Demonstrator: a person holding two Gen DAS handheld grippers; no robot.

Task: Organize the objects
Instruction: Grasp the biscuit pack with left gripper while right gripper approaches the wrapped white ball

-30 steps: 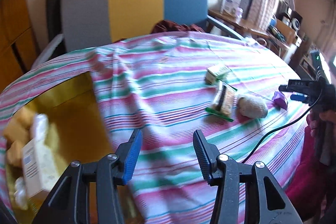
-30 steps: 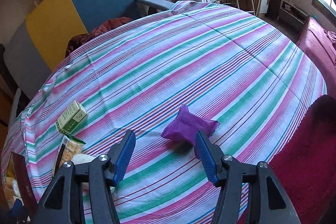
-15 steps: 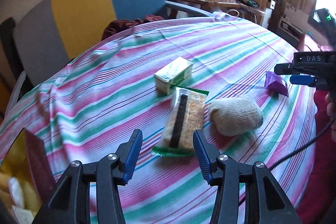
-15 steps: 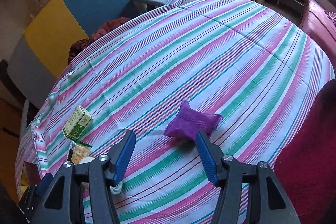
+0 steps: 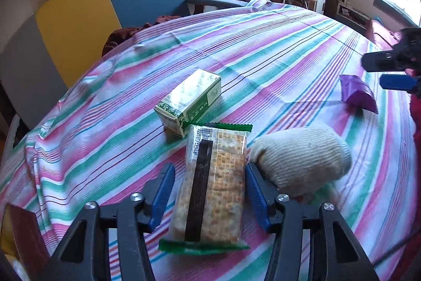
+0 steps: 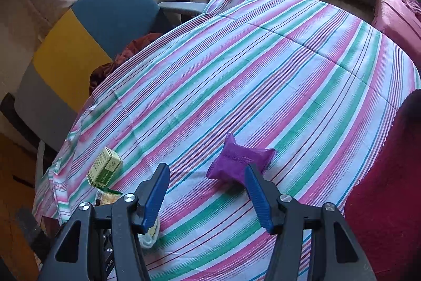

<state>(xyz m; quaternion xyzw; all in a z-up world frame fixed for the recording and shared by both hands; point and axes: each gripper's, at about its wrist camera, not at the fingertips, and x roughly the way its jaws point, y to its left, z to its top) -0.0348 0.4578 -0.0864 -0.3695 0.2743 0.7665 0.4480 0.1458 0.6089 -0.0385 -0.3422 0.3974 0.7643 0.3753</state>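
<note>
So the tabletop (image 5: 263,49) under that striped cloth is what carries everything, and the thing that matters is the cracker packet (image 5: 210,186) lying flat between the left gripper (image 5: 208,191) fingers, long axis running straight away from them, so they straddle its narrow width. They're closing in on it, though I can see a gap on the left side, so no real squeeze yet. The rolled sock (image 5: 300,159) sits just beside the right-hand finger, which could get nudged. The green box (image 5: 190,102) is just past the packet's far end. The right gripper (image 6: 208,191) hangs unclenched with nothing gripped; the purple pouch (image 6: 240,162) sits just ahead, toward its right finger. The right wrist view shows the pouch well but only a corner of the packet.
</note>
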